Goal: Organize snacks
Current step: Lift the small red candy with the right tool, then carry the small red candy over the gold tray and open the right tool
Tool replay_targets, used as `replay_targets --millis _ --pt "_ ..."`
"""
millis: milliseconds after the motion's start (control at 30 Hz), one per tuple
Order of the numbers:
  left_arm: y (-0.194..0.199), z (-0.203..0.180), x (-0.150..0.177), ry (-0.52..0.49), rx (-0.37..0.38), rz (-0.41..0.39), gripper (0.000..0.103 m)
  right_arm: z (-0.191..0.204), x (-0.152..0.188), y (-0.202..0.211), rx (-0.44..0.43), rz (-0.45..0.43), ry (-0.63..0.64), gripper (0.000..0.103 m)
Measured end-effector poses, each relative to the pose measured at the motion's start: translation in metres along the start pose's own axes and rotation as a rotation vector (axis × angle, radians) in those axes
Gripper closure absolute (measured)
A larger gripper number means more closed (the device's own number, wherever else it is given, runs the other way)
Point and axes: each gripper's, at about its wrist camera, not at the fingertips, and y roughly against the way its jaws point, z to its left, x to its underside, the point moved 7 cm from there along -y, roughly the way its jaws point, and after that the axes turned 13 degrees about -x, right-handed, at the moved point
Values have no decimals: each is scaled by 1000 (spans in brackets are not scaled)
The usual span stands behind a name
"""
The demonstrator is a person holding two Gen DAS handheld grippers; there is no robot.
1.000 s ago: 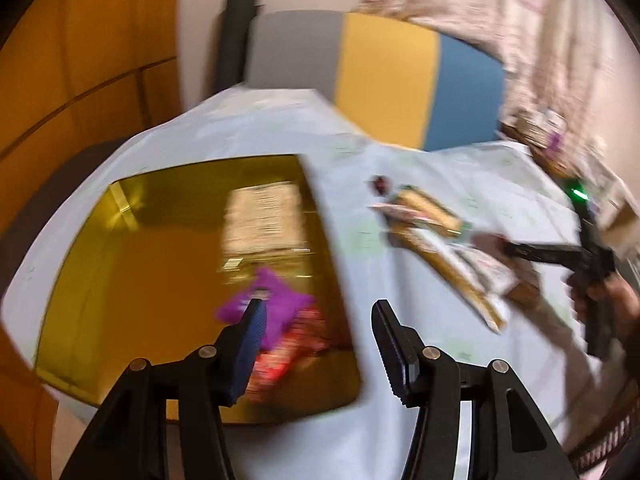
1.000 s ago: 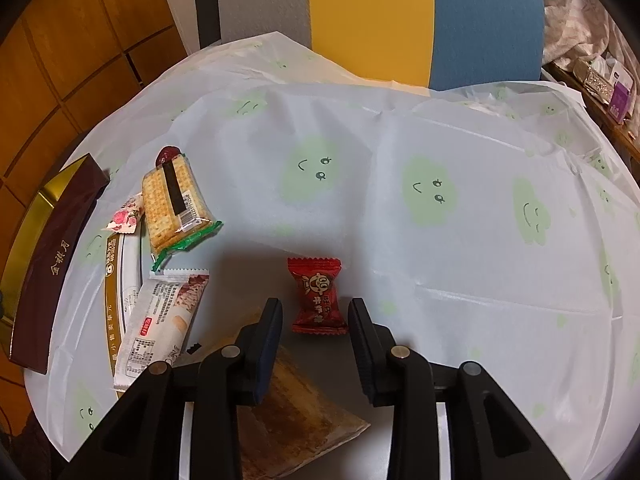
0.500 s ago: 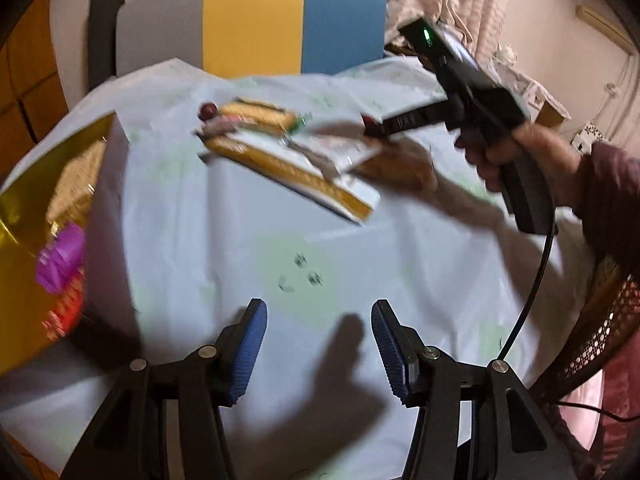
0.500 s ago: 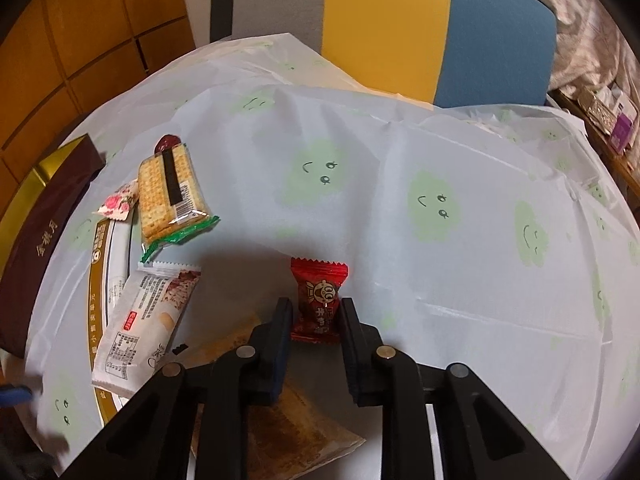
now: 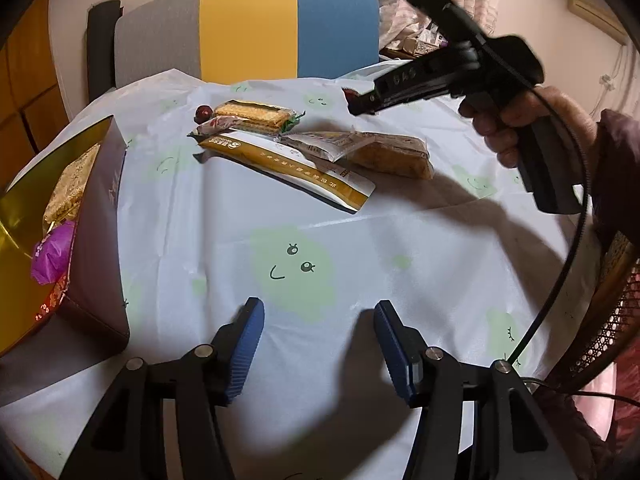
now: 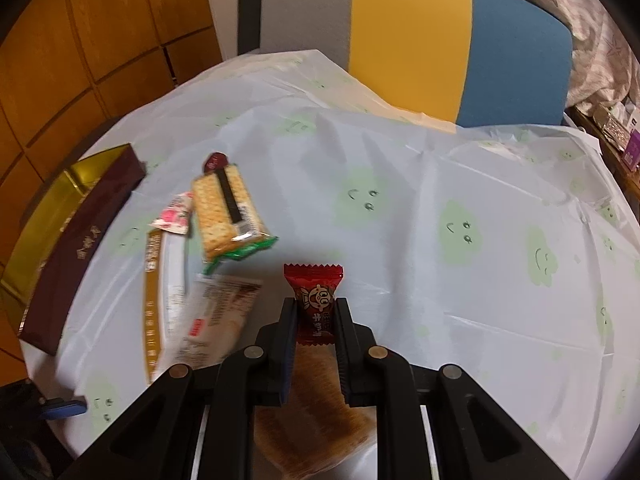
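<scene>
Pale blue plastic sheeting printed with green smiley blobs covers the round table (image 6: 400,168), and behind it I see a chair (image 6: 412,28) with grey, yellow and blue panels against wood-panelled walls.

My right gripper (image 6: 316,312) has just been closing, and its jaws are now clamped on the lower part of a small red wrapped candy (image 6: 314,296), whose crimped top edge sticks out beyond the fingertips. From my left wrist camera I can see the same gripper (image 5: 356,104) held in a person's hand (image 5: 516,116) above the table, with only a sliver of red showing at its tip.

My left gripper (image 5: 318,320) hangs over a bare patch of sheeting with its blue-padded jaws apart and nothing between them.

The other snacks lie in a loose cluster: a clear pack of sandwich crackers (image 6: 226,212) with a green end, a small pink-and-white sweet (image 6: 174,216) just beside it, a dark red round candy (image 5: 203,111) at the crackers' far end, a long white-and-gold packet (image 5: 288,168), a white wrapped bar (image 6: 212,320) overlapping it, and a brown baked piece in clear wrap (image 5: 394,156) touching that.

At the left edge of the table sits a box with a gold interior and dark maroon wall (image 6: 76,248); inside it I make out a purple packet (image 5: 54,254) and a red one, too blurred to name.
</scene>
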Motion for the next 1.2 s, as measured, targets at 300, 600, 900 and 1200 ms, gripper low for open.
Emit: replay_targets --millis 300,600,900,1200 --pt "8 4 7 -25 10 -28 45 92 -14 18 -232 25 110 86" --pt "13 18 15 31 53 -43 45 217 -21 -4 -426 143 290 85" --pt "10 29 18 90 76 -36 45 274 -10 -39 -503 266 346 80" --pt "8 33 19 95 67 -35 43 258 -13 -42 -487 253 257 67"
